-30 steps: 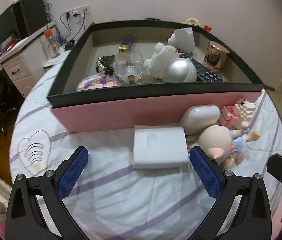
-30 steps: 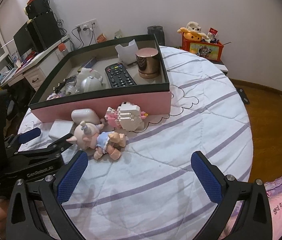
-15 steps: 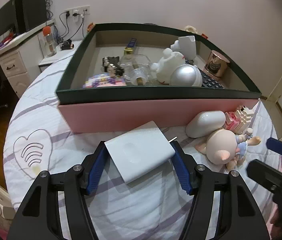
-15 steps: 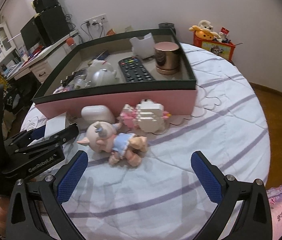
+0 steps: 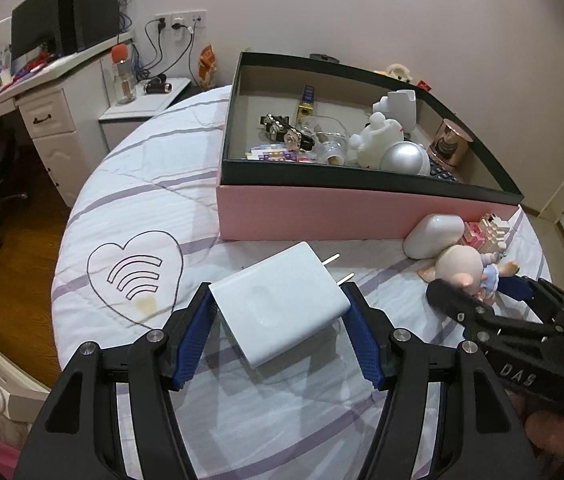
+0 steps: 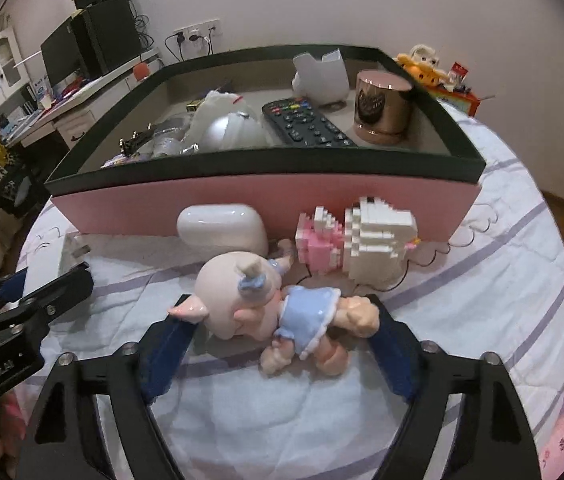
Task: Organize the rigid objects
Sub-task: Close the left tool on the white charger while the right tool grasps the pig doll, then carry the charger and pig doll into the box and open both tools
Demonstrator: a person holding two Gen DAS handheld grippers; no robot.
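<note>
Charger (image 5: 282, 302): white, flat, two-pronged

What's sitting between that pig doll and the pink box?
In the right wrist view, a white earbud case and a block-built figure lie between pig doll and box.

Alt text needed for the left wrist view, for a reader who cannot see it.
The left gripper holds a white plug-in charger between its blue-padded jaws, above a striped white bedspread. Behind it stands an open pink box of small items; at right, the right gripper reaches a pig doll.
</note>
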